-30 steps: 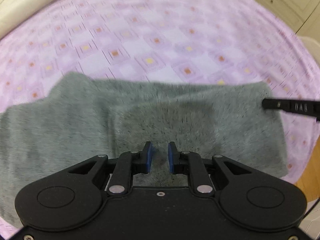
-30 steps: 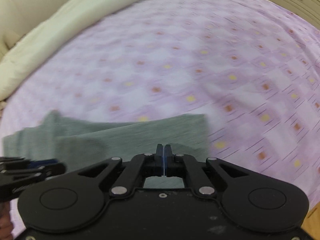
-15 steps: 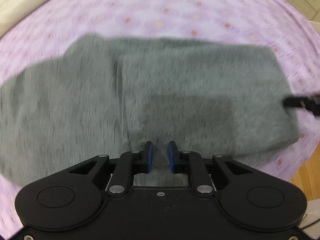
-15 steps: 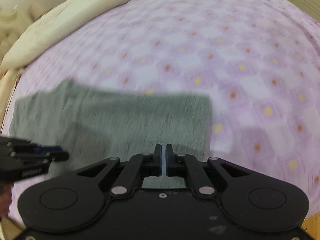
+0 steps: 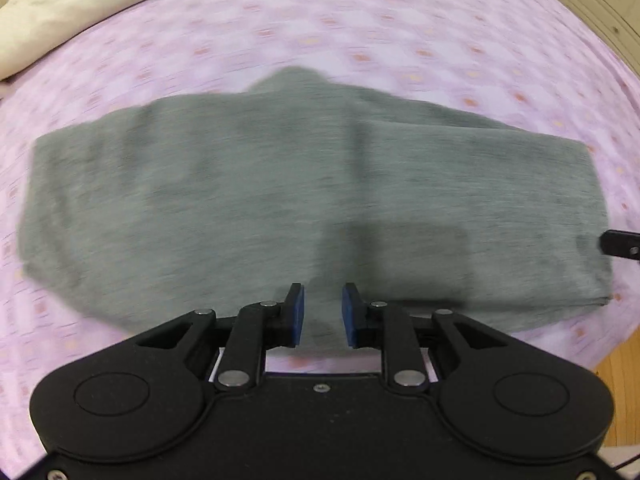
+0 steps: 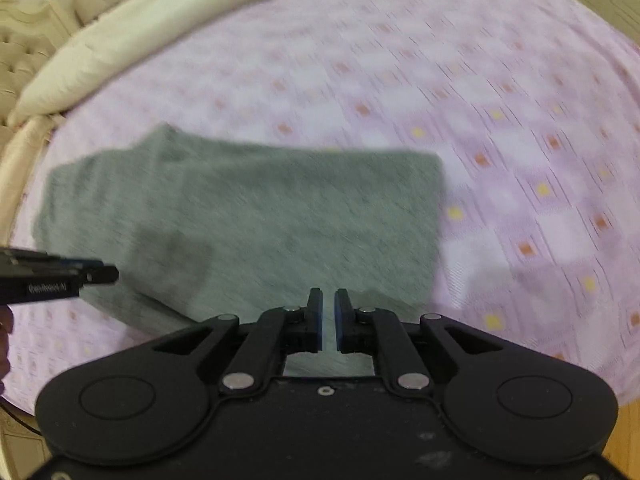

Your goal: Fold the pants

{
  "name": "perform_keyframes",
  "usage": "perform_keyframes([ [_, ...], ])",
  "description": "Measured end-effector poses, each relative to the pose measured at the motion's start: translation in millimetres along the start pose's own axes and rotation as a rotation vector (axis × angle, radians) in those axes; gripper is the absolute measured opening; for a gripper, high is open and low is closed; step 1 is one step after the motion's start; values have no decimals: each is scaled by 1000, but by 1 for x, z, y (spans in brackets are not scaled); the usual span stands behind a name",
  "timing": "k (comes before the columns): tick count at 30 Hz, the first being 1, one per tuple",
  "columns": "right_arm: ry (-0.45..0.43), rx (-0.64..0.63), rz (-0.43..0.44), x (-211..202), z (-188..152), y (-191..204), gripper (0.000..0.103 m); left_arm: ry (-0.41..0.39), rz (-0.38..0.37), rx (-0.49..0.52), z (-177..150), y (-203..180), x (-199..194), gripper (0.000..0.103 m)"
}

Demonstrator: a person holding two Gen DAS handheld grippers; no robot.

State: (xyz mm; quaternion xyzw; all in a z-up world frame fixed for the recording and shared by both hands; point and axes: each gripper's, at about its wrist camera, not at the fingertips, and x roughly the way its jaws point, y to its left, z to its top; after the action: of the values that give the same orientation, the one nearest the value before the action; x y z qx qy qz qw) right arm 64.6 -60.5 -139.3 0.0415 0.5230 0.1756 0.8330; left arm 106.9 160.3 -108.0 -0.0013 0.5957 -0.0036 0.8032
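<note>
I see the pants (image 5: 312, 200), grey and folded into a flat rectangle, lying on the pink patterned sheet (image 5: 400, 40) near its near edge. A cream quilt (image 6: 132, 32) is bunched along the far left.

My left gripper (image 5: 322, 314) hangs over the near edge of the pants, its jaws a modest way apart and just widened, with nothing pinched between the blue pads (image 5: 297, 312); only cloth shows below the gap.

My right gripper (image 6: 328, 316) sits over the near right part of the pants, jaws parted by a narrow slit, having just been opening, and empty. In its view the left gripper's fingers come in from the left edge over the left end of the pants.
</note>
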Motion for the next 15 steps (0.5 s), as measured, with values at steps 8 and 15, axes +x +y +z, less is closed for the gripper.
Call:
perform_keyframes([
  [8, 31, -5, 57, 24, 11, 84, 11, -17, 47, -68, 1, 133, -3, 35],
  [15, 52, 10, 64, 56, 23, 175, 15, -50, -13, -92, 17, 224, -1, 47],
])
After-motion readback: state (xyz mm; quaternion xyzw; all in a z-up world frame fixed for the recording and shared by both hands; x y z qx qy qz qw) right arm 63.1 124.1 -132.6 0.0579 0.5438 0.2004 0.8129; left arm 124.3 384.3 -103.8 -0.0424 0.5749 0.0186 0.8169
